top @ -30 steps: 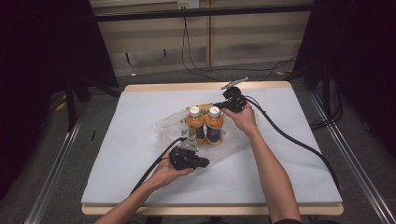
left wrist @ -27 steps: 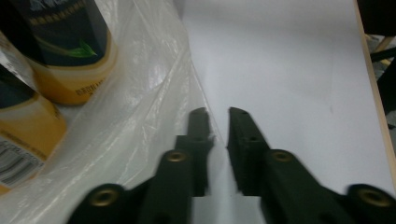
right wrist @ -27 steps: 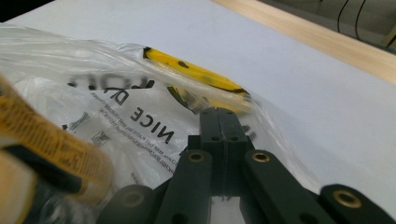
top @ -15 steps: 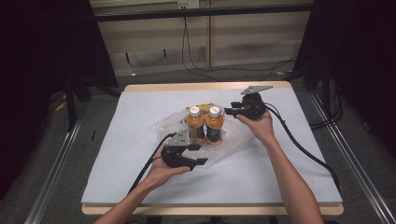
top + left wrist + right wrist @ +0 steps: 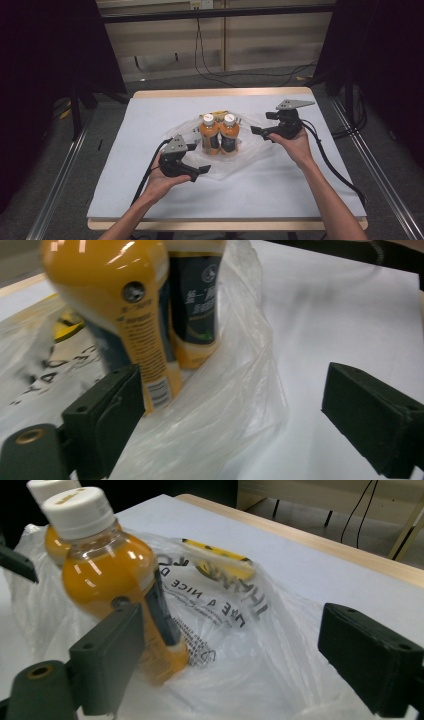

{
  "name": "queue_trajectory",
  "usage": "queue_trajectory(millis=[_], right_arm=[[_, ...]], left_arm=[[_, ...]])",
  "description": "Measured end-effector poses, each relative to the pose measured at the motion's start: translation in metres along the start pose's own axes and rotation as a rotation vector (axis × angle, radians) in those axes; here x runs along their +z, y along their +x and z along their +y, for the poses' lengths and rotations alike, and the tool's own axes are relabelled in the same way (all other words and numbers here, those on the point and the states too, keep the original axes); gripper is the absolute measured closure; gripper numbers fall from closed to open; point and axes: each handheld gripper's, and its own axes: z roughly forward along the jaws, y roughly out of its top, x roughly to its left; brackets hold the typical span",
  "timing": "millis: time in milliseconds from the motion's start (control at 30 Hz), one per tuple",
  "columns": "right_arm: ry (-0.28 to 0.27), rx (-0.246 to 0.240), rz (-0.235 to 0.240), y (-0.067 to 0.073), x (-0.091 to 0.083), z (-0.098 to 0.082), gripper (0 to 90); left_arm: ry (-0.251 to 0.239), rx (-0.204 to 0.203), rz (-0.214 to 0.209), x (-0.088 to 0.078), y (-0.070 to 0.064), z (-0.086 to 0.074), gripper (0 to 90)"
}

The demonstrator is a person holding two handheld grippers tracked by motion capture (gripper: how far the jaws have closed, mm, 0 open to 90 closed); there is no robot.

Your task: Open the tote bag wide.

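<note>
Two orange bottles (image 5: pixel 220 134) stand upright, caps up, mid-frame on a plastic bag (image 5: pixel 250 150); left tool (image 5: pixel 192 171) and right tool (image 5: pixel 262 131), jaws just opened wide, hold nothing.

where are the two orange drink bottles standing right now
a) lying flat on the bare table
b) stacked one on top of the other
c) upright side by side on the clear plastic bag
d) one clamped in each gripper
c: the two bottles stand upright next to each other on the plastic bag, and the left gripper and right gripper are open and apart from them.
</note>
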Motion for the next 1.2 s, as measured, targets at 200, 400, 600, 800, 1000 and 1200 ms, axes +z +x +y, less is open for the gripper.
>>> queue_trajectory(millis=[200, 400, 600, 800, 1000, 1200], right_arm=[[-0.017, -0.028, -0.018, 0.011, -0.027, -0.01, 5.3], [-0.019, -0.035, -0.03, 0.022, -0.061, -0.023, 5.6], [-0.043, -0.017, -0.11, 0.03, -0.086, -0.037, 12.5], [-0.069, 0.029, -0.167, 0.04, -0.112, -0.06, 13.5], [-0.1, 0.016, -0.186, 0.054, -0.136, -0.08, 19.0], [-0.082, 0.061, -0.227, 0.057, -0.148, -0.105, 16.0]], left_arm=[[-0.007, 0.006, 0.028, -0.017, 0.003, -0.006, 5.2], [0.016, -0.012, 0.098, -0.033, 0.008, -0.019, 3.7], [-0.005, -0.023, 0.135, -0.049, 0.002, -0.024, 3.7], [-0.013, -0.033, 0.178, -0.066, 0.0, -0.032, 3.4], [0.015, -0.058, 0.211, -0.08, 0.003, -0.051, 3.2], [0.041, -0.113, 0.253, -0.097, 0.007, -0.072, 3.2]])
